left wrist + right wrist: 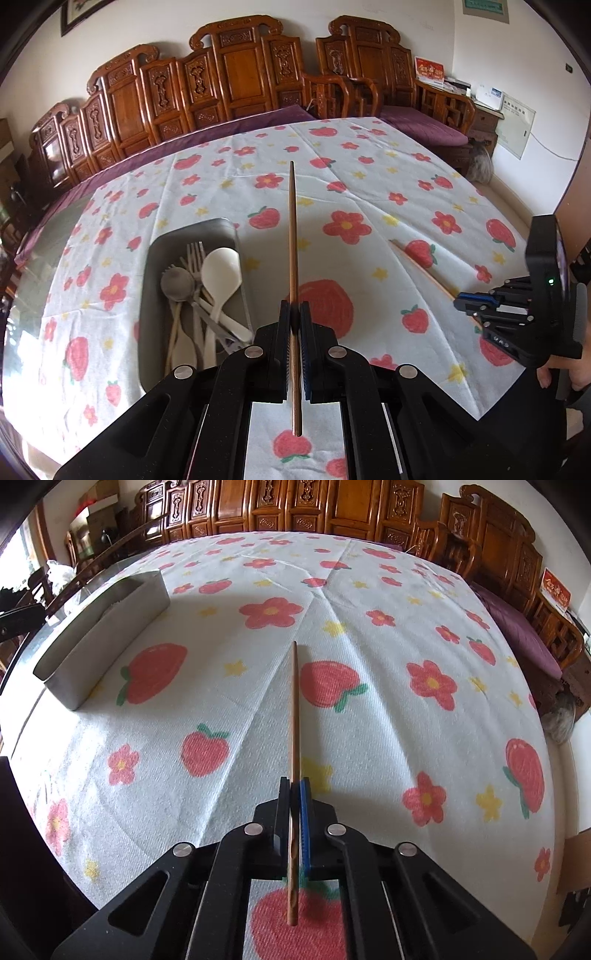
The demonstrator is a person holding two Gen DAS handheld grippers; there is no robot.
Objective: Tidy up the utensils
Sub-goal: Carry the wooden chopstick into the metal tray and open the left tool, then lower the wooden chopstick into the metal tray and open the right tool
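In the left wrist view my left gripper point(294, 306) is shut on a brown wooden chopstick point(292, 229), which points forward above the flowered cloth. Just to its left lies a grey metal tray point(153, 258) holding a white spoon point(221, 269), forks point(195, 254) and a metal spoon point(176, 284). My right gripper point(295, 782) is shut on a second chopstick point(294, 701), low over the cloth. From the left wrist view that right gripper point(461, 301) sits at the right, its chopstick point(417, 266) slanting along the cloth. The tray point(110, 627) stands far left of it.
A white tablecloth point(369, 177) printed with red flowers and strawberries covers the table. Carved wooden benches point(240, 74) with purple cushions point(424, 125) line the far side. A person's hand point(554, 373) holds the right gripper at the table's right edge.
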